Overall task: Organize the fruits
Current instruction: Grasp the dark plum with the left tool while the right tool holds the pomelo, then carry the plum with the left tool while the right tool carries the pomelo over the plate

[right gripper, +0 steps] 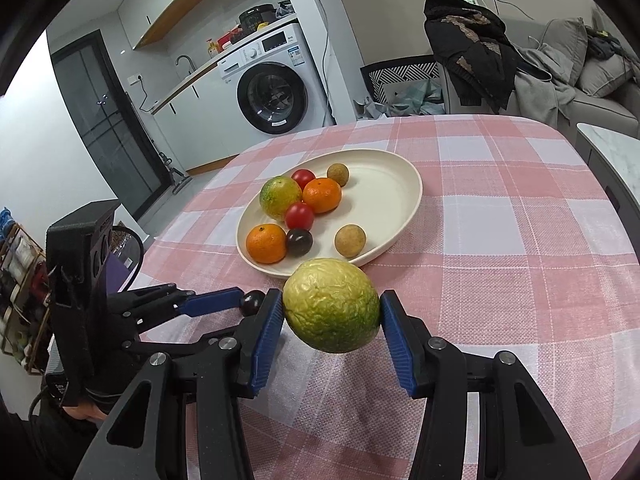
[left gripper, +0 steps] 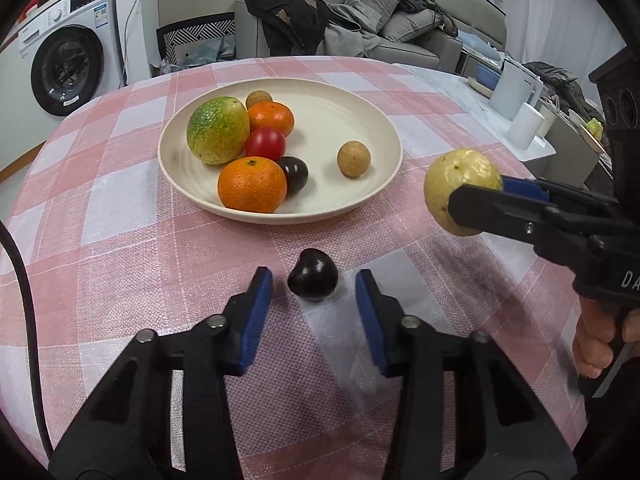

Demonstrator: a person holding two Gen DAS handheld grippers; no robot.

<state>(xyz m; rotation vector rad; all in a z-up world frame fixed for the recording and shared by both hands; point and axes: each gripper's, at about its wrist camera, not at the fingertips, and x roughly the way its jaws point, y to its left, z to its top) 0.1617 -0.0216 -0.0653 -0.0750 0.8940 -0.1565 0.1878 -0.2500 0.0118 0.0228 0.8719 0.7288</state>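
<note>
Flanking the dark fruit near the plate, the left gripper is seen unclosed, and the fruit could be nudged away if struck off-centre, while the right gripper is clamped on a green fruit.
</note>
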